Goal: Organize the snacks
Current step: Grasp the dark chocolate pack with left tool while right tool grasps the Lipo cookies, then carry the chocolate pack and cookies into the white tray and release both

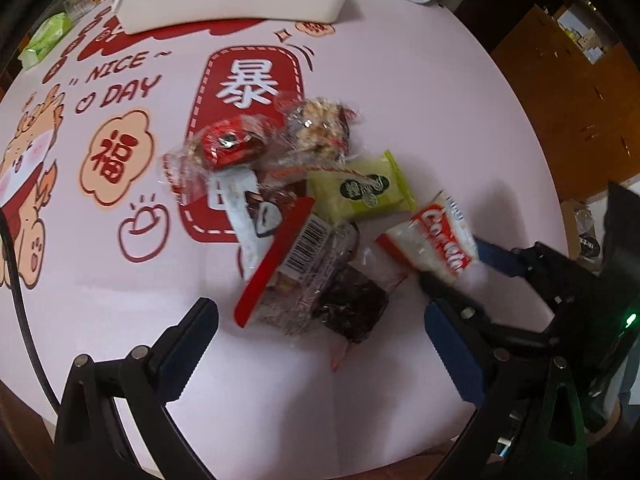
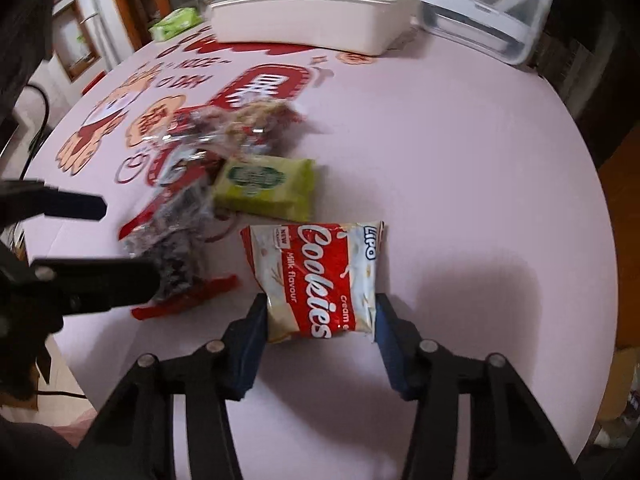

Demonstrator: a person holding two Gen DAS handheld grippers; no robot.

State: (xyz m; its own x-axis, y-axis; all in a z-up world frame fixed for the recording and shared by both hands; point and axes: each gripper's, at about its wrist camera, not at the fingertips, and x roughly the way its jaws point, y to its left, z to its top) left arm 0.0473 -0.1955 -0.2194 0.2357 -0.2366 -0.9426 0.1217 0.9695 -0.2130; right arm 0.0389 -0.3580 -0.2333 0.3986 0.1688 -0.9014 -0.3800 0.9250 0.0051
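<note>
Snacks lie heaped mid-table, none in the white bin (image 2: 316,20) at the far edge, so sorting has barely begun. The right gripper (image 2: 320,334) pinches the Cookies pack (image 2: 320,280), both pads touching it; the left gripper (image 1: 320,344) hangs wide open, empty, above the dark jelly packet (image 1: 352,300). Bare pink tablecloth (image 2: 460,152) leaves open room toward the bin.

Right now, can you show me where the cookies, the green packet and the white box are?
cookies (image 2: 320,280): right wrist view, on the red band of the wrapper.
green packet (image 2: 264,186): right wrist view, on its front label.
white box (image 1: 232,4): left wrist view, on its near wall.
</note>
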